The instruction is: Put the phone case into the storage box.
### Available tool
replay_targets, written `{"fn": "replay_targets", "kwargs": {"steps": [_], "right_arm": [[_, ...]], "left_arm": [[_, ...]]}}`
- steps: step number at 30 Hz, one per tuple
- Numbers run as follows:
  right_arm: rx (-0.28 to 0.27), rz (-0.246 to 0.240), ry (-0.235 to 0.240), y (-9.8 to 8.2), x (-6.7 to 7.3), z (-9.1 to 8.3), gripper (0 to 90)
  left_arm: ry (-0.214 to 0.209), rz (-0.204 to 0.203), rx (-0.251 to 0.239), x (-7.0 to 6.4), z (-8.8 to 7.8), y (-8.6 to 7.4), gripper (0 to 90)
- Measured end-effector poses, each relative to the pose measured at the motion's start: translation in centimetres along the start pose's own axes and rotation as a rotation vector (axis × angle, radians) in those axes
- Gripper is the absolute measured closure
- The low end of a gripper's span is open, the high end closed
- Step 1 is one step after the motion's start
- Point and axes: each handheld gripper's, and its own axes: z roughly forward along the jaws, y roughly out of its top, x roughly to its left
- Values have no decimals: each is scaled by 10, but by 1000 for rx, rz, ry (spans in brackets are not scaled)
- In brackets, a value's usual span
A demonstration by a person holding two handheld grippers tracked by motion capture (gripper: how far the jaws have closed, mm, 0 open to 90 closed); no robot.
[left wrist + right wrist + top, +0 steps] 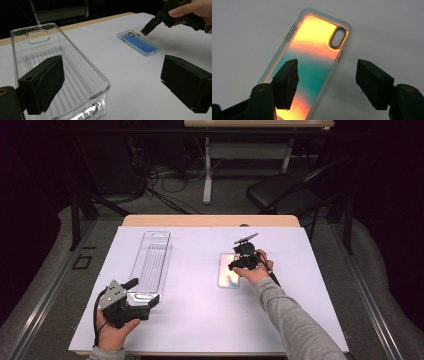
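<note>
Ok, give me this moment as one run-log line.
right gripper: open, fingers over phone case, no contact seen | left gripper: open, at near end of clear bin | case flat on table

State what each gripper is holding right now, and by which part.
Nothing is held. The right gripper hangs open over the iridescent phone case lying flat on the white sheet. The left gripper stands open by the clear plastic bin.

No writing, label, brand, number or sign can be read anywhere here. The phone case (312, 65) has a plain shimmering back with no logo or lettering. The clear plastic bin (60, 72) carries no sticker or print that shows. The white table cover (200, 320) is blank, and both sets of black jaws are unmarked.
</note>
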Motion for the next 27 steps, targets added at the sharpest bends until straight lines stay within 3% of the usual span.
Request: {"fn": "replay_targets", "kwargs": {"steps": [7, 12, 18, 21, 23, 27], "right_arm": [[-30, 1, -31, 1, 4, -2, 381], [-7, 9, -19, 0, 4, -2, 385], [28, 87, 6, 2, 6, -2, 379], [42, 108, -5, 2, 7, -2, 394], [46, 158, -7, 2, 6, 0, 422], [42, 205, -18, 2, 4, 1, 439]], "left_arm": [[3, -1, -3, 0, 0, 0, 55], [8, -3, -8, 0, -1, 0, 58], [2, -3, -7, 0, 0, 0, 62], [-2, -3, -8, 0, 0, 0, 64], [-1, -6, -10, 0, 0, 0, 66], [-2, -7, -13, 1, 0, 0, 69]]}}
